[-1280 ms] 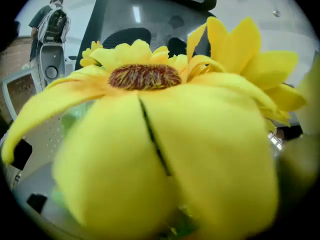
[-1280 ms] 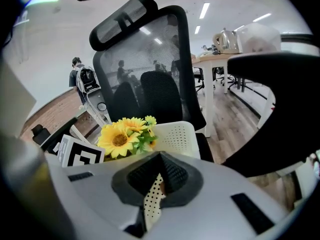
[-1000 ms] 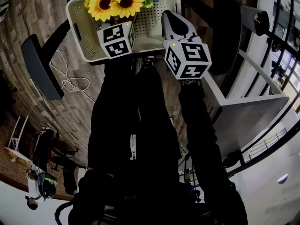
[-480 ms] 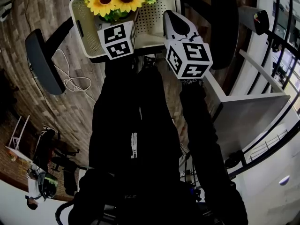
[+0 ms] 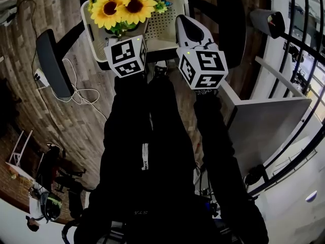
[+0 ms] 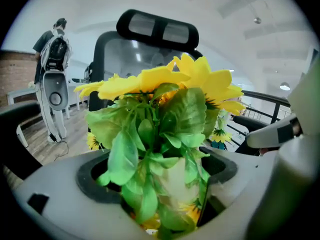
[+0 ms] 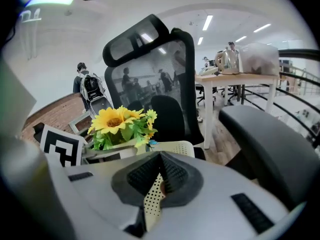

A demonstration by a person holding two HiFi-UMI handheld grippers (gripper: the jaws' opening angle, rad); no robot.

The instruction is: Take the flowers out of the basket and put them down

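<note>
A bunch of yellow sunflowers (image 5: 119, 6) with green leaves stands over the left part of a cream perforated basket (image 5: 162, 24). My left gripper (image 5: 126, 39) reaches in under the blooms. In the left gripper view the leaves and stems (image 6: 160, 129) fill the gap of the left gripper (image 6: 160, 204), whose wide-set jaws are shut on the bunch. My right gripper (image 5: 181, 22) sits at the basket's right wall. In the right gripper view the right gripper (image 7: 157, 184) is shut on that perforated wall, with the flowers (image 7: 117, 121) to its left.
The basket rests on a black office chair with armrests (image 5: 51, 62) (image 5: 228, 24) and a mesh backrest (image 7: 150, 69). A white cable (image 5: 76, 93) lies on the wooden floor. A white desk (image 5: 264, 121) and a railing stand at the right. A person with a backpack (image 6: 55, 49) stands far off.
Both grippers have risen toward the head camera, the left one with the flowers in it. The chair and floor have slid a little in the head view.
</note>
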